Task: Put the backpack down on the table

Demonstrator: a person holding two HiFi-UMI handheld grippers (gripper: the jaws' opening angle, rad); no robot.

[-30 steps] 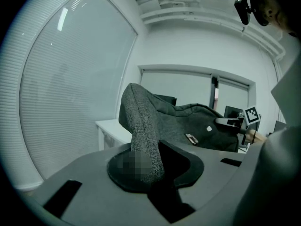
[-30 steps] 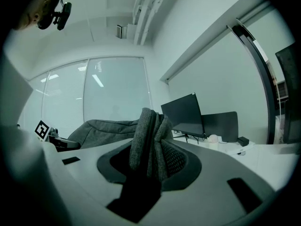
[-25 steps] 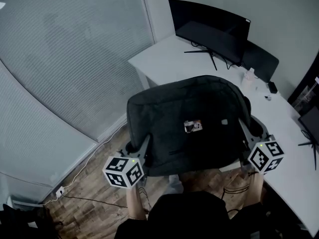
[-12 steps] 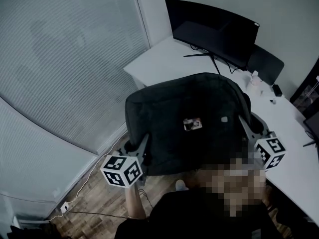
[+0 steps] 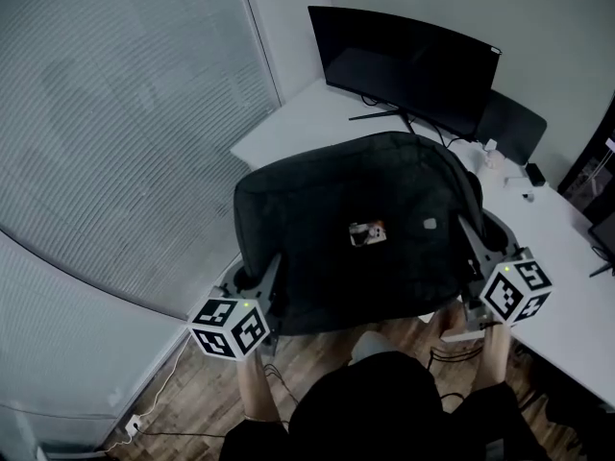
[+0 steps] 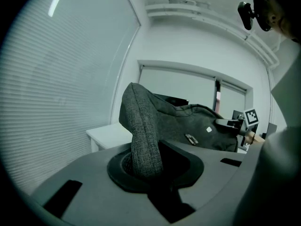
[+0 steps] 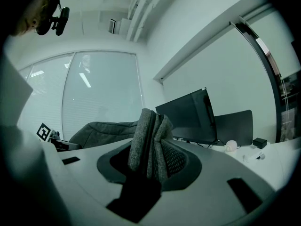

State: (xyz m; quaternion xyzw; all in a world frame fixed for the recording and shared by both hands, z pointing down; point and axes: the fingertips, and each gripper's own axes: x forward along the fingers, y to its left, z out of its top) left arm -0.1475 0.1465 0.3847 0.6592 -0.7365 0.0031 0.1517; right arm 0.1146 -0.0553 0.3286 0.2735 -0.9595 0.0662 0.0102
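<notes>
A dark grey backpack (image 5: 356, 229) hangs flat in the air between my two grippers, its far edge over the near part of the white table (image 5: 288, 128). My left gripper (image 5: 261, 279) is shut on the bag's left edge; in the left gripper view a fold of grey fabric (image 6: 143, 135) is pinched in the jaws. My right gripper (image 5: 471, 250) is shut on the bag's right edge, with bunched fabric (image 7: 149, 140) between its jaws. A small tag (image 5: 367, 232) sits on the bag's upper face.
A wide dark monitor (image 5: 404, 65) stands at the back of the table, with a dark chair back (image 5: 509, 128) beside it. Small items (image 5: 527, 173) lie on the table's right part. Window blinds (image 5: 115, 142) fill the left. Cables (image 5: 173, 392) run over the wooden floor.
Both grippers have carried the backpack forward toward the table, and it now reaches further over the tabletop. Both grips are unchanged.
</notes>
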